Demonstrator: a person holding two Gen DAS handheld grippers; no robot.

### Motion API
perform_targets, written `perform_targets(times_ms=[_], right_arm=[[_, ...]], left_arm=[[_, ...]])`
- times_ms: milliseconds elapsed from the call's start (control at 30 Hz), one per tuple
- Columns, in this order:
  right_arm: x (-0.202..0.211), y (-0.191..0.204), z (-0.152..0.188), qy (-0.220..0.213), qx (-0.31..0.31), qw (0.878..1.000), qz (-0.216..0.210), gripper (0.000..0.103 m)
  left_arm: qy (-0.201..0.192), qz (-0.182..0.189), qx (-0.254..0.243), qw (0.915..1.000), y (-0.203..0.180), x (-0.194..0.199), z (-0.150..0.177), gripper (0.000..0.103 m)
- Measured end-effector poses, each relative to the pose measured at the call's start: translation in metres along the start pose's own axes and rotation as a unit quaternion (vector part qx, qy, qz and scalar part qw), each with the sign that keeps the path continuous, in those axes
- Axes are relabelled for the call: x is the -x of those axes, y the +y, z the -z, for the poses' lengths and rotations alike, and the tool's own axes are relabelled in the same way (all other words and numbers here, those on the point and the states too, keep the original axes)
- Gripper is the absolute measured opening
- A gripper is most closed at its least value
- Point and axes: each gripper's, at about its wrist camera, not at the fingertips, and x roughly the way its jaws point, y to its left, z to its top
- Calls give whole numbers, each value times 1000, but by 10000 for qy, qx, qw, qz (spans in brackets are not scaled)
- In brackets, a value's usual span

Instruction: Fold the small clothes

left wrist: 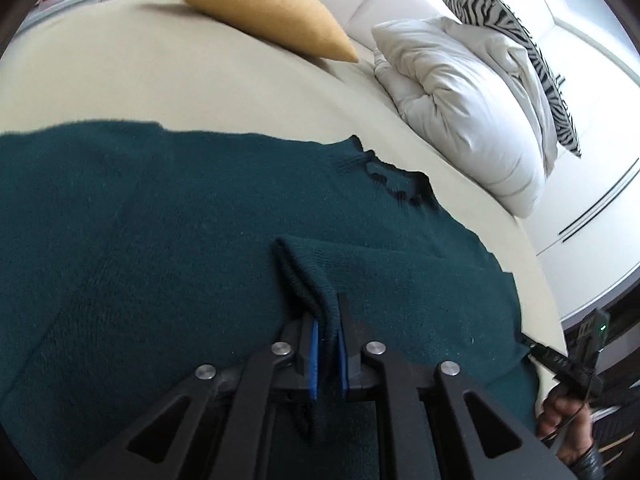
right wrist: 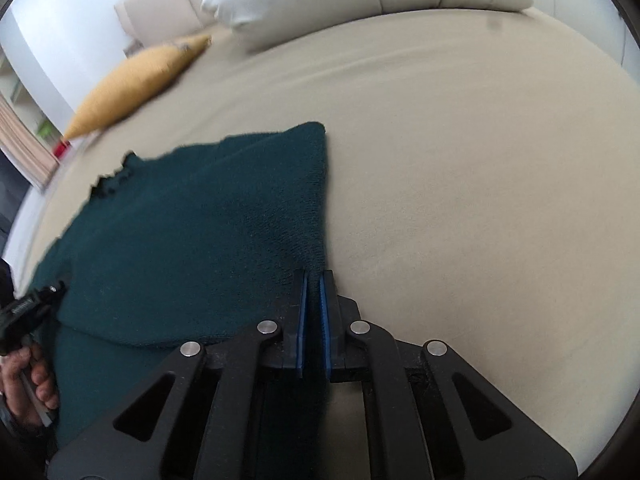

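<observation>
Counting: one dark green sweater (left wrist: 160, 240), one yellow cushion (left wrist: 256, 8), one white pillow (left wrist: 468, 108), one zebra-print cushion (left wrist: 520, 52), all on a beige bed (left wrist: 200, 92). Sweater lies flat near the bed's front, partly folded over itself.

Left hand-held gripper (left wrist: 328, 320) points forward along the sweater, jaws nearly closed, clamped on a raised fold of knit. Right hand-held gripper (right wrist: 314, 280) sits low at the sweater's right edge, jaws narrow, pinching that edge. Right hand (left wrist: 568, 420) shows at the left view's lower right; left hand (right wrist: 28, 380) at the right view's lower left, each wrapped around a handle.
</observation>
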Motion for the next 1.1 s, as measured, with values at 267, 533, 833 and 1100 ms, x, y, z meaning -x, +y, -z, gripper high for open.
perform_targets(times_ms=[267,533,833,1100], right_arm=[[54,42,-21,-439,455,9942,872,18],[-12,71,-5,-125,764,9952,600,18],[30,97,-25,-716,885,9904,790,36],[2,57,-28,-169,108,9946,1021,83]], left_arm=[[-108,-130,-252,9995,-9,3,-15,10],[-130,-323,-429,9985,-2,-5,-14,14],[-149,-111,-113,9998,-3,13,-7,39],[-587,-224,197,9978,47,122,11,68]])
